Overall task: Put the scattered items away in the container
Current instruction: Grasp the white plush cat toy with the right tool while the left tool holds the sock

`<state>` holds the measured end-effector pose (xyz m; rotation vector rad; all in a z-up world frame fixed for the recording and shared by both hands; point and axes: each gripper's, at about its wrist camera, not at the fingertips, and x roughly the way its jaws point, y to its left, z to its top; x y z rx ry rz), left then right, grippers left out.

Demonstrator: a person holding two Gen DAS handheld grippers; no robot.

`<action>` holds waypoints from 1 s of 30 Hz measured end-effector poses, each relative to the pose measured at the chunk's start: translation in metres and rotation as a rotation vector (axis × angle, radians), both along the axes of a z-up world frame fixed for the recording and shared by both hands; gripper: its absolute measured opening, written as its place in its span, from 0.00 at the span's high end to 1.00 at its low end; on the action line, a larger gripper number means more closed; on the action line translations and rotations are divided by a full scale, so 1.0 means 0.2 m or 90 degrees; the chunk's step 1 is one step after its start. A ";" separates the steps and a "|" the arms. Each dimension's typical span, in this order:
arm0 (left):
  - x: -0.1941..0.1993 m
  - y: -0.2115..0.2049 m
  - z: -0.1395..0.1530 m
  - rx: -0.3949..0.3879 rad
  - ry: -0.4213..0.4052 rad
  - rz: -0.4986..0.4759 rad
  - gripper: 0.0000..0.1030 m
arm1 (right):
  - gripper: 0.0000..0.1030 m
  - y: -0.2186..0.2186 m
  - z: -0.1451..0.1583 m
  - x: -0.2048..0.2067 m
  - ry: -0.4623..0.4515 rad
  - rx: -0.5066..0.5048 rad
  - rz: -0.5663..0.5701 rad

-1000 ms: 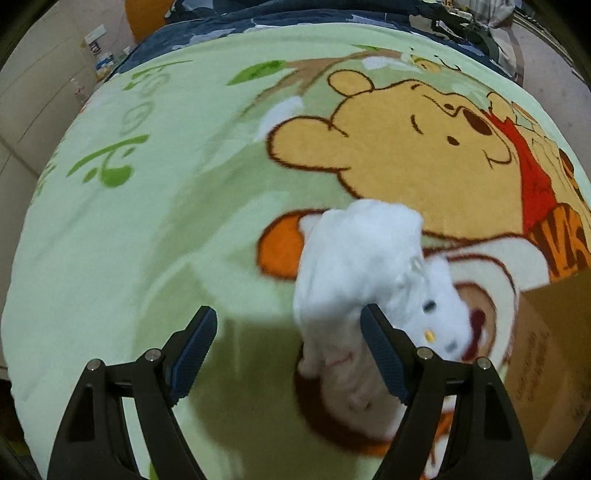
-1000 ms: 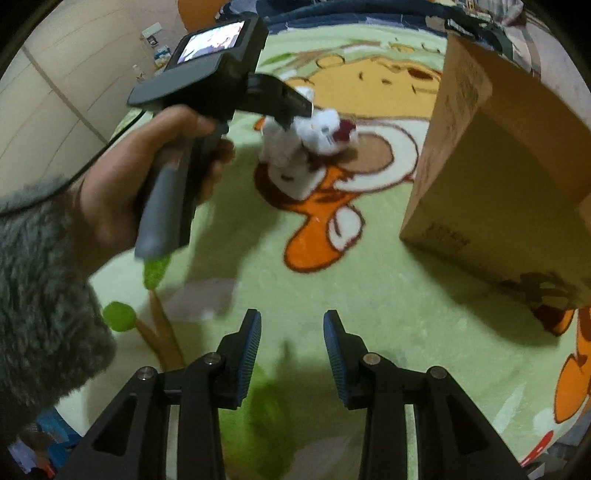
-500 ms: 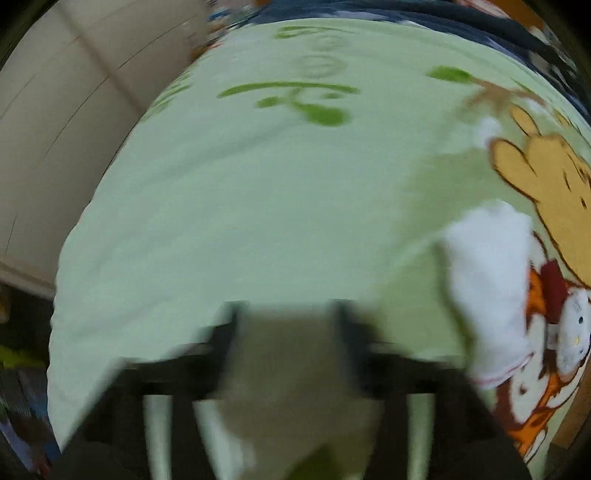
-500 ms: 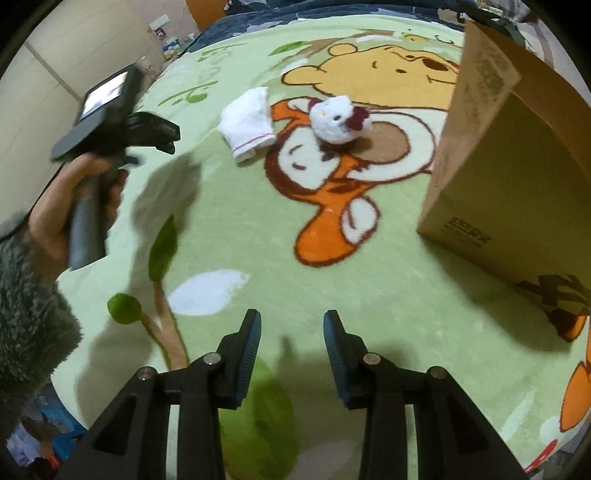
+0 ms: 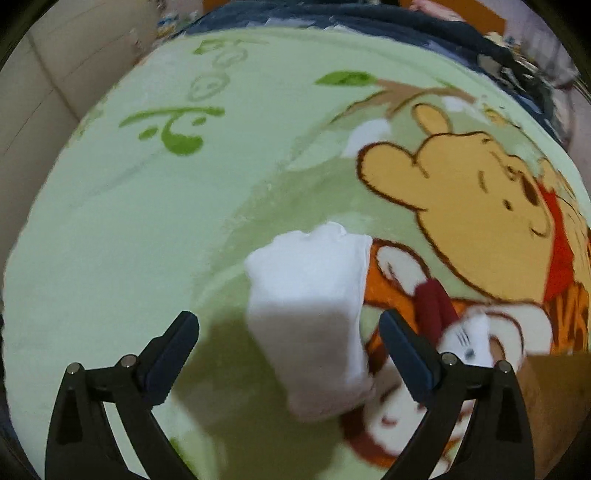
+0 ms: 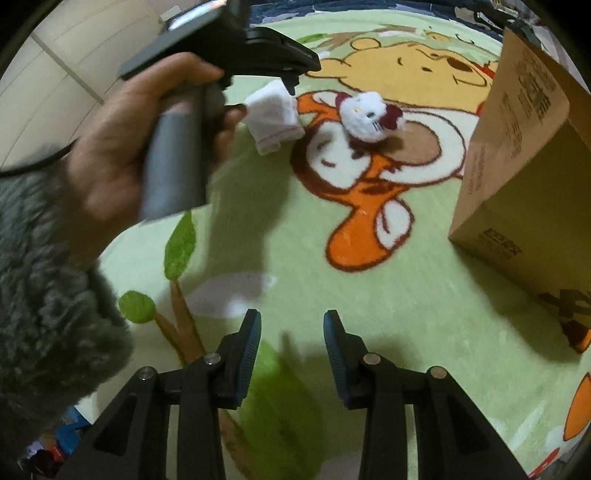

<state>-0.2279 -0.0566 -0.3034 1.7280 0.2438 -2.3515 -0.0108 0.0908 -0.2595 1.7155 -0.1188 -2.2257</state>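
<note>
A folded white cloth [image 5: 310, 306] lies on the green cartoon blanket [image 5: 147, 240], seen between the wide-spread fingers of my left gripper [image 5: 288, 343]. Its jaws are opening and the pads do not touch the cloth. Just right of the cloth lies a white plush cat with a dark red bow [image 5: 465, 339]. In the right wrist view a hand holds the left gripper [image 6: 291, 79] above the cloth [image 6: 275, 118], with the plush [image 6: 365, 114] beside it. The brown cardboard box [image 6: 524, 166] stands at the right. My right gripper [image 6: 291, 350] hovers over bare blanket, a narrow gap between its fingers and nothing in it.
A grey fuzzy sleeve [image 6: 40, 295] fills the left of the right wrist view. A corner of the box [image 5: 554, 398] shows at the lower right in the left wrist view. A dark blue cover [image 5: 369, 22] borders the blanket's far edge, and pale panels [image 5: 44, 74] stand at the left.
My left gripper swung away to the left, then came back over the white cloth, and its jaws now stand wider. The right gripper has kept still.
</note>
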 end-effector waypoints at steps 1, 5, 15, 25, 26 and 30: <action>-0.03 0.00 -0.06 0.012 -0.017 0.010 0.04 | 0.66 0.01 -0.01 0.00 -0.005 0.000 -0.004; -0.11 0.04 -0.25 0.005 -0.070 0.005 0.09 | 0.66 0.07 -0.06 -0.01 -0.021 0.007 -0.016; 0.21 -0.10 -0.08 -0.046 -0.016 -0.021 0.83 | 0.66 0.01 -0.04 -0.12 0.026 0.031 -0.004; 0.56 -0.47 -0.20 -0.096 -0.083 0.014 0.83 | 0.63 -0.10 0.06 -0.68 0.150 0.094 -0.031; 0.57 -0.47 -0.21 -0.099 -0.081 0.010 0.83 | 0.57 -0.12 0.05 -0.73 0.157 0.108 -0.019; 0.55 -0.45 -0.23 -0.099 -0.079 0.010 0.83 | 0.49 -0.17 -0.04 -0.88 0.139 0.139 0.034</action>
